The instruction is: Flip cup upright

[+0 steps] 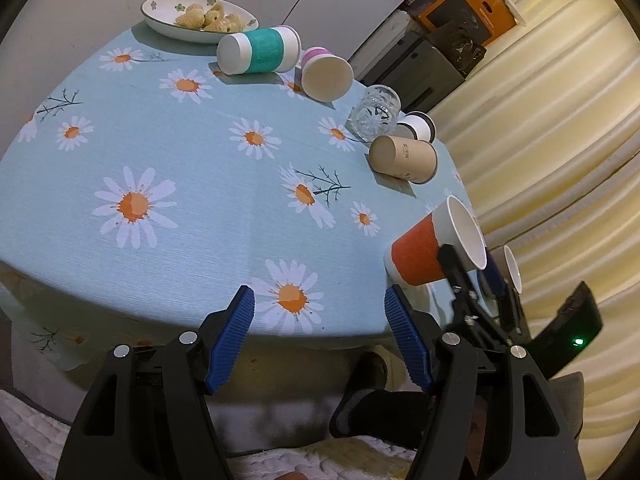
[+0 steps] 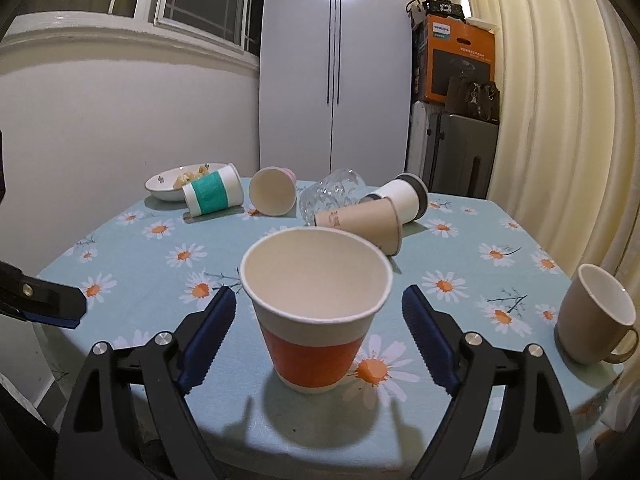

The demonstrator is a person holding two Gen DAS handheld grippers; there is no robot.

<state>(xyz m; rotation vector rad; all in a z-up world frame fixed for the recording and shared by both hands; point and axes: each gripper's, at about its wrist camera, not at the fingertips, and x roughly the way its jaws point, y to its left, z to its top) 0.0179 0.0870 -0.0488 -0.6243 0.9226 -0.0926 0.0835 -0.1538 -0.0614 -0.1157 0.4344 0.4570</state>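
An orange and white paper cup (image 2: 316,308) stands upright on the daisy tablecloth between the open jaws of my right gripper (image 2: 320,300), which do not touch it. It also shows in the left wrist view (image 1: 436,244) at the table's right edge. My left gripper (image 1: 318,304) is open and empty over the table's near edge. Several cups lie on their sides at the far side: a teal-banded cup (image 2: 214,194), a pink cup (image 2: 273,191), a brown paper cup (image 2: 360,224), a white cup with dark lid (image 2: 404,198).
A clear glass (image 2: 332,196) lies on its side among the cups. A beige mug (image 2: 596,314) stands upright at the right edge. A bowl of snacks (image 2: 176,182) sits far left. Curtains hang right; a cabinet and boxes stand behind.
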